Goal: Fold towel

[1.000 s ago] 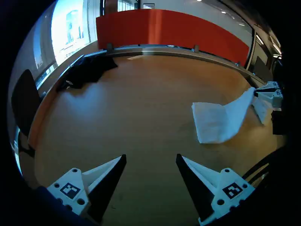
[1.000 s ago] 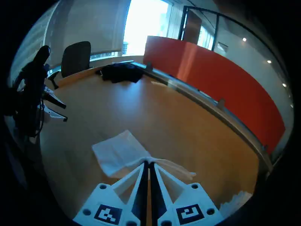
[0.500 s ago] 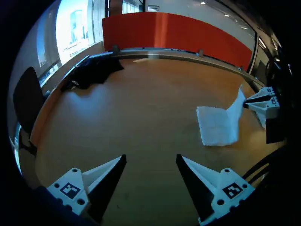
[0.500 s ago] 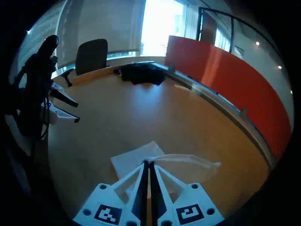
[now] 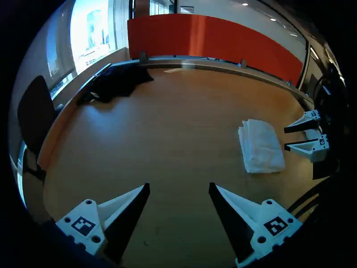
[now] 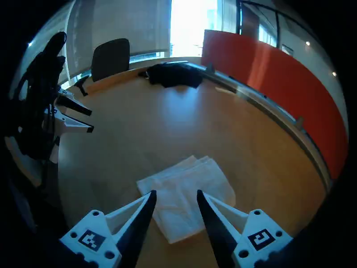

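Right gripper view: the right claw (image 6: 176,192) hangs spread over the folded towel (image 6: 184,182) on the wooden surface (image 6: 156,125). The left claw (image 5: 178,185) is spread too.

The left gripper (image 5: 178,184) and the right gripper (image 6: 176,192) look alike: white, wedge-shaped fingers (image 5: 250,219) with black inner faces, round screw holes (image 5: 89,202), and a square black-and-white marker (image 5: 83,224) near each base.
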`<state>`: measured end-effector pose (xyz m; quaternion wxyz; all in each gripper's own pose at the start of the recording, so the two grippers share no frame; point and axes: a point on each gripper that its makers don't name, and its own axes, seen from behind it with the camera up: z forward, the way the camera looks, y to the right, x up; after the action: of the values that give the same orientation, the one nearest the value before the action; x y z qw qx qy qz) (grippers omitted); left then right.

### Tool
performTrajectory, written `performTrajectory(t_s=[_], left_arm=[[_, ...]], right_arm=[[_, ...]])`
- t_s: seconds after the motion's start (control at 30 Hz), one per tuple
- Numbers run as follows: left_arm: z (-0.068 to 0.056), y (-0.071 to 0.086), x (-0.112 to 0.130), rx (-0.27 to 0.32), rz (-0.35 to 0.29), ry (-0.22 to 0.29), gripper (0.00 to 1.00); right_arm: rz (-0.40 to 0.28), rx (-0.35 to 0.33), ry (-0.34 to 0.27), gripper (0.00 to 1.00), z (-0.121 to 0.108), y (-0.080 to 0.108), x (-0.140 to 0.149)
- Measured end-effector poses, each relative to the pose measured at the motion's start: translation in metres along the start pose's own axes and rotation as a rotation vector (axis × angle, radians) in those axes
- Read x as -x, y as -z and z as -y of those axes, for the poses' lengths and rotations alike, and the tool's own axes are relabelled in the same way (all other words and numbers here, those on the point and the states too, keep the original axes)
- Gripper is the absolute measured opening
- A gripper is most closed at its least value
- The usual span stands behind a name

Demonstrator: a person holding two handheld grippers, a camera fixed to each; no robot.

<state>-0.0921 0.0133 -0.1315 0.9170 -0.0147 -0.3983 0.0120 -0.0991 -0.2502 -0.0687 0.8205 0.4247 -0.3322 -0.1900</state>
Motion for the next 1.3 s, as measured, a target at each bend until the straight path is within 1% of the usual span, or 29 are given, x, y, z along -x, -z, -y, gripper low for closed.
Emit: performTrajectory(t_s=[0.13, 0.27, 0.57, 0.87, 1.07, 1.3], left_arm=[[-0.003, -0.002, -0.002, 0.005, -0.001, -0.006, 0.99], [-0.007, -0.003, -0.004, 0.009, -0.003, -0.013, 0.99], [-0.011, -0.002, -0.004, 0.014, -0.004, -0.019, 0.99], [-0.012, -0.002, -0.002, 0.013, -0.002, -0.018, 0.99], [-0.013, -0.003, -0.001, 0.014, 0.000, -0.017, 0.99], [-0.014, -0.004, -0.001, 0.016, 0.000, -0.015, 0.99]], right_arm=[[0.005, 0.014, -0.016, 0.79, -0.006, 0.004, 0.007], [0.011, 0.029, -0.033, 0.79, -0.010, 0.007, 0.015], [0.047, 0.040, -0.061, 0.79, -0.007, 0.007, 0.043], [0.109, 0.043, -0.092, 0.79, 0.000, 0.001, 0.082], [0.143, 0.050, -0.097, 0.79, 0.001, -0.001, 0.102], [0.163, 0.057, -0.101, 0.72, 0.003, -0.001, 0.115]])
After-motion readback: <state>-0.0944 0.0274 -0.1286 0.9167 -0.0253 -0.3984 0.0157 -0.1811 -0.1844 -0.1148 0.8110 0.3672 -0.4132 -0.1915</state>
